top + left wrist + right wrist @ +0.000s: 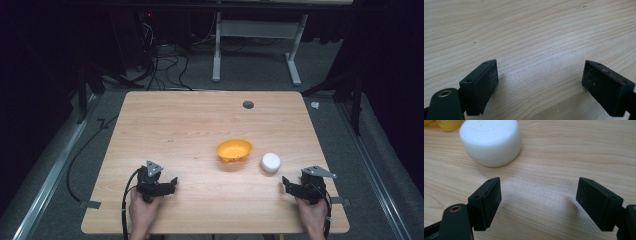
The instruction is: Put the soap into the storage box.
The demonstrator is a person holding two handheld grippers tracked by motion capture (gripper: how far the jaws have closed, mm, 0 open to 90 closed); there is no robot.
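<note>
- Near edge: a person's two hands rest low on the tabletop [200, 120], each holding a two-jaw tool. The left tool [172, 184] sits at the near left, its jaws spread wide over bare wood with nothing between them. The right tool [284, 184] sits at the near right, its jaws equally wide and empty.
- Just beyond the right tool stands a small white lidded jar [270, 162], upright, apart from the jaws and a little to their left in the right gripper view [491, 141]. It appears to be the nearest target, and the step in hand looks like a first reach.
- To do that reach well, the right tool would likely need to swing slightly left and advance until the jar sits squarely between the pads, then close on the round side wall, low enough that the smooth plastic does not squirt out. The jar is light and could skid if nudged by one jaw first.
- Just left of the jar, not touching it, lies an orange bowl [234, 149], tilted toward the near side; a careless approach could knock it.
- The surface is pale wood-grain laminate, clean and matte, with a dark round grommet [248, 104] near the far edge.
- Farther off: grey carpeted floor [250, 70], loose black cables [165, 60] at far left, the white legs of another desk [216, 50], and dark surroundings.
</note>
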